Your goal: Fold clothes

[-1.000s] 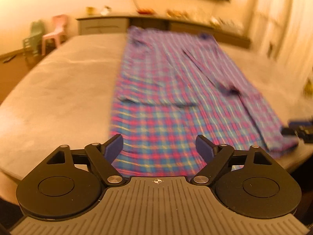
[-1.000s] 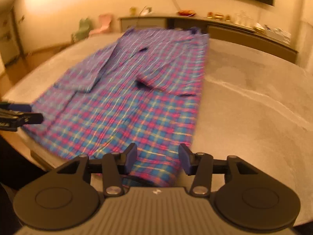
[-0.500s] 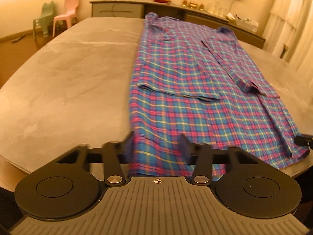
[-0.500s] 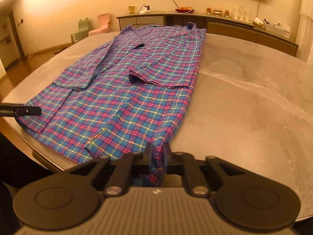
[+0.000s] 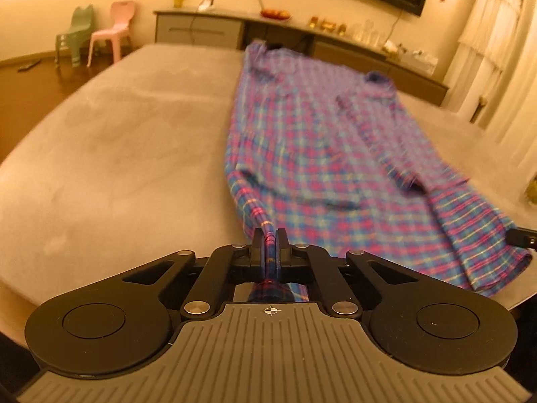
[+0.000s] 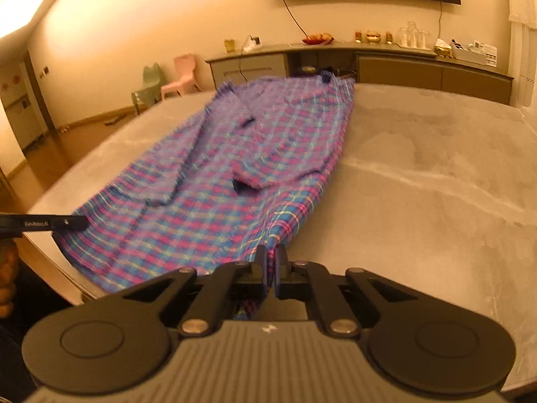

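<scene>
Left wrist view: the left gripper (image 5: 270, 235) is clamped on a near hem corner of the plaid shirt (image 5: 322, 154), which lies lengthwise on the grey table (image 5: 117, 154), collar toward the far sideboard (image 5: 201, 28). Right wrist view: the right gripper (image 6: 271, 255) pinches the shirt's other near corner at the table's near edge, cloth lifted into a ridge.

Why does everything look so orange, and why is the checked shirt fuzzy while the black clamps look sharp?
Left wrist view: warm indoor light tints everything amber; the blue-and-pink plaid shirt is motion-smeared, while the left gripper, shut on its hem, stays crisp. Right wrist view: same amber cast, shirt blurred, the right gripper sharp; the fisheye lens bows the grey stone-look table and the walls.
</scene>
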A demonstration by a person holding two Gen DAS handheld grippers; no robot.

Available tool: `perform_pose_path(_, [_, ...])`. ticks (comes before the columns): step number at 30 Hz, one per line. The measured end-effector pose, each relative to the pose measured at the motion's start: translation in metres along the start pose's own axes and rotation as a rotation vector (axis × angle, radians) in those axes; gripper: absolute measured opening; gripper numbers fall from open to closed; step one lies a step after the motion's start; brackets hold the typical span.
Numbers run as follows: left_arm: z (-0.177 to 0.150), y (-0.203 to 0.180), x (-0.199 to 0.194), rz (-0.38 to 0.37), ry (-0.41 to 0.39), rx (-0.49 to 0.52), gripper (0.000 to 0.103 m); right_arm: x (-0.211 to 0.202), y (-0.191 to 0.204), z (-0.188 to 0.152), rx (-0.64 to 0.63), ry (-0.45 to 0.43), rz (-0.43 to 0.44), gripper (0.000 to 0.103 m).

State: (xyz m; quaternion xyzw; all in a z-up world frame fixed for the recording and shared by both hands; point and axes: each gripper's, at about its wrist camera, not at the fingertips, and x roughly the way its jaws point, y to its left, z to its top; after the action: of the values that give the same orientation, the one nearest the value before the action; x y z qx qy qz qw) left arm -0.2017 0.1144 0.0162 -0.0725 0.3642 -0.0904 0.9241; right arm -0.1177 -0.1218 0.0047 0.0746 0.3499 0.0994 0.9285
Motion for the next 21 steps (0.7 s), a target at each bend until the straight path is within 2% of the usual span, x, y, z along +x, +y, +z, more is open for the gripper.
perform_pose_path(3, [0.012,0.001,0.003,-0.014,0.007,-0.013,0.000,0.003,-0.003,0.013,0.029,-0.005,0.043,0.004])
perform_pose_path(6, [0.030,0.010,0.012,-0.066,0.002,-0.067,0.000,0.009,-0.005,0.025,0.056,-0.006,0.087,0.004])
perform_pose_path(9, [0.065,0.017,0.026,-0.095,-0.020,-0.109,0.000,0.022,-0.015,0.051,0.109,-0.026,0.133,0.004])
perform_pose_path(12, [0.119,0.024,0.050,-0.095,-0.053,-0.133,0.000,0.046,-0.037,0.090,0.185,-0.056,0.150,0.004])
perform_pose_path(15, [0.171,0.030,0.087,-0.071,-0.067,-0.139,0.000,0.093,-0.069,0.135,0.258,-0.077,0.100,0.004])
perform_pose_path(18, [0.207,0.038,0.146,0.015,-0.032,-0.140,0.000,0.155,-0.102,0.170,0.330,-0.056,0.005,0.004])
perform_pose_path(20, [0.210,0.040,0.180,0.079,0.033,-0.142,0.013,0.198,-0.120,0.182,0.363,-0.019,-0.052,0.007])
perform_pose_path(21, [0.210,0.042,0.195,0.109,0.061,-0.143,0.015,0.216,-0.128,0.184,0.378,0.003,-0.066,0.015])
